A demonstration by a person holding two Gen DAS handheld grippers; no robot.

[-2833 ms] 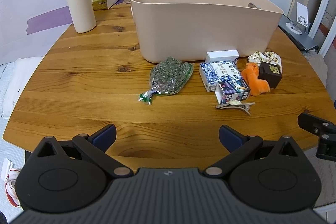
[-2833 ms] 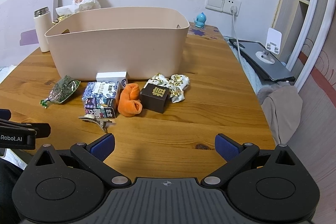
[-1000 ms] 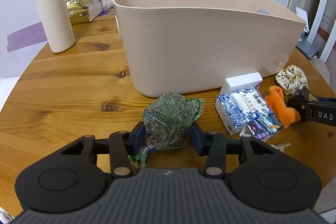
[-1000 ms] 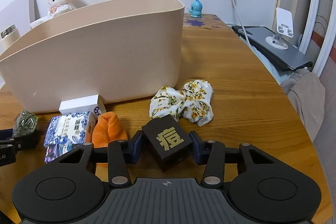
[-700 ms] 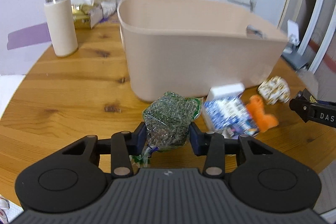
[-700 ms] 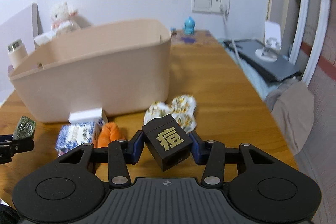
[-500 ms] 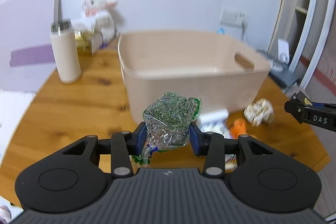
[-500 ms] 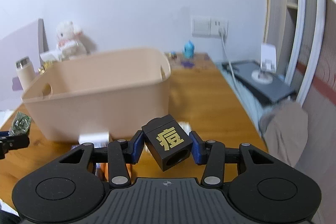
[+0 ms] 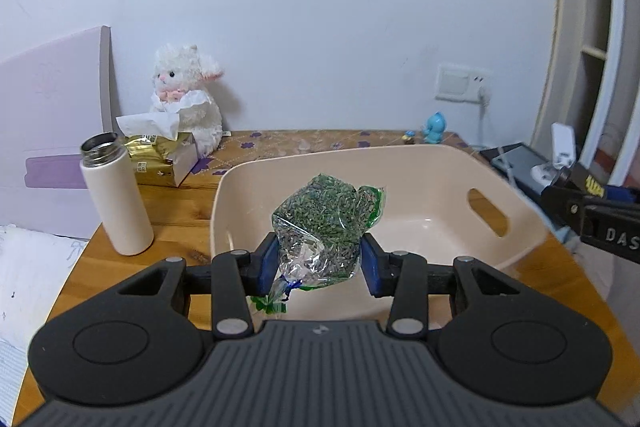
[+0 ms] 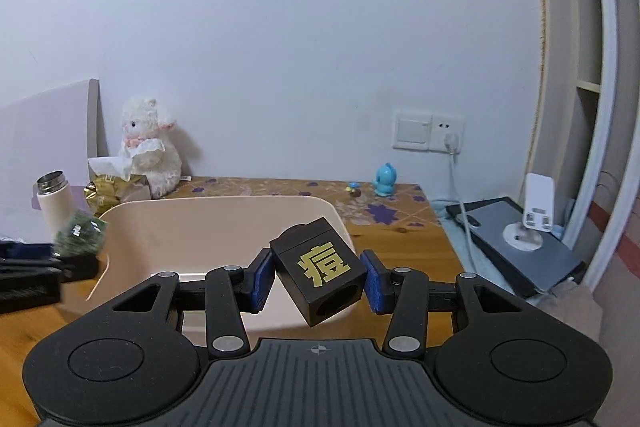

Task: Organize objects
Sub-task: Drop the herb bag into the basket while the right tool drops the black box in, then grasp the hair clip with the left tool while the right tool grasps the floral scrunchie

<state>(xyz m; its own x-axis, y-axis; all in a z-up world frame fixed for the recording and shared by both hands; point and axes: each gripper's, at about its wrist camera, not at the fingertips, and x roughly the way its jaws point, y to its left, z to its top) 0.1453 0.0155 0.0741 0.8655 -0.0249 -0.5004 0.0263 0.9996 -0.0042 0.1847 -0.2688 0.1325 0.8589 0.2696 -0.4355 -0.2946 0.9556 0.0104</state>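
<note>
- The left gripper pinches a clear bag of green dried leaves between its blue pads, low in the centre of the left wrist view; the bag stands up from the fingers, its knotted end drooping just below them
- The right gripper is clamped on a black box with a gold character, tilted, at the lower centre of the right wrist view
- Behind both held things sits the beige tub; bag and box are raised in front of its open mouth, not resting in it
- Further out on the wooden table: a white flask at left; a plush lamb upper left; a small blue figurine by the wall
</note>
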